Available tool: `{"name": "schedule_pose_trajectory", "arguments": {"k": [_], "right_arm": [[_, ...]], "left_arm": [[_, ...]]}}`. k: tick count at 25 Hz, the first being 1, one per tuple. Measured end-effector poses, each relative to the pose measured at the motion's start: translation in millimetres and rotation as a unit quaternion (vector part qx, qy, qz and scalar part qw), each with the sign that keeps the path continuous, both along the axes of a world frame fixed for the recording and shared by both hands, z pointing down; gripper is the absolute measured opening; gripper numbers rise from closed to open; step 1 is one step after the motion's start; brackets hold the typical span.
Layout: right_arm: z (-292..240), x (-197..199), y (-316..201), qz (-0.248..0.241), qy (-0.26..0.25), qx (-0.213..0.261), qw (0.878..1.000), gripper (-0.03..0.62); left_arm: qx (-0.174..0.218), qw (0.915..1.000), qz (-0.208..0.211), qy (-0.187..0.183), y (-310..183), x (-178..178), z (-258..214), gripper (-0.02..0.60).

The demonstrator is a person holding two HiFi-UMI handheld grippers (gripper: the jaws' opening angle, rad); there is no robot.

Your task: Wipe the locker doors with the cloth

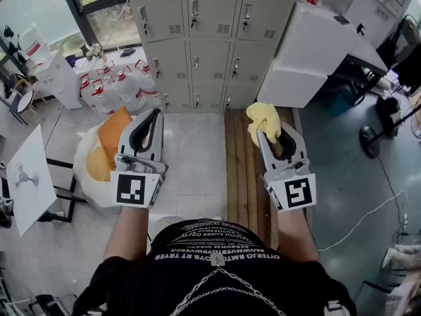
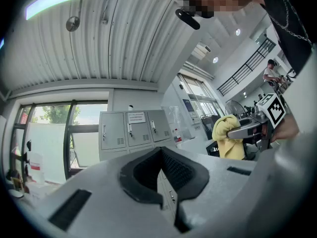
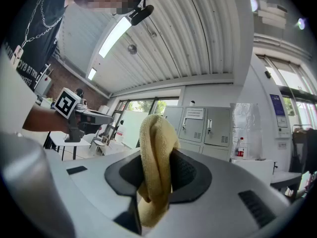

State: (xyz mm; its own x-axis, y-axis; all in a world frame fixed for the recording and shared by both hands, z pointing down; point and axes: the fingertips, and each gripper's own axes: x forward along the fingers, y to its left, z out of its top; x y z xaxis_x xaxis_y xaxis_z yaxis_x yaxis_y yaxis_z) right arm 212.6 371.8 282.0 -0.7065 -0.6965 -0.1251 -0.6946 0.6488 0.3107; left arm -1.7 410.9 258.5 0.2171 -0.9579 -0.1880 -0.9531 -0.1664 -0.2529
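Head view showed the person facing a grey bank of lockers [image 1: 210, 38] three columns wide, with every door closed. Both claws were held out in front of the body, well apart from the lockers and touching none of the doors.

The right claw [image 1: 272, 133] was clenched on a yellow cloth [image 1: 263, 117], which bunched up above the claw tips. In the right gripper view the cloth was folded into a thick loop pinched between the two dark pads. Its upper fold rose over the jaws and a tail hung down below them.

The left claw [image 1: 153, 116] was clenched with nothing in it. The left gripper view showed its jaws meeting along a thin seam, with no object between them, and the cloth-bearing claw off to its right.

On the floor, a strip of wooden boards [image 1: 247, 170] ran from the foot of the lockers back under the right claw. An orange and white bag [image 1: 105, 150] lay below the left claw. Several water jugs [image 1: 125, 87] with red caps stood just left of the lockers, and large white boxes [image 1: 316, 45] stood against their right side.
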Motion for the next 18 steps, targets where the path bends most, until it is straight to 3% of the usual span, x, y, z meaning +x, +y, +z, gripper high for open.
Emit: {"name": "schedule_pose_trajectory", "arguments": {"k": [10,18], "right_arm": [[14,26,-14,-0.018,-0.011,-0.024,0.999,0.109],[32,19,-28,-0.036,-0.019,-0.05,0.998,0.109]], "left_arm": [[-0.008,0.9998,0.01,-0.013,-20,42,7,0.006],[-0.036,0.9993,0.014,-0.001,-33,34,35,0.006]]}}
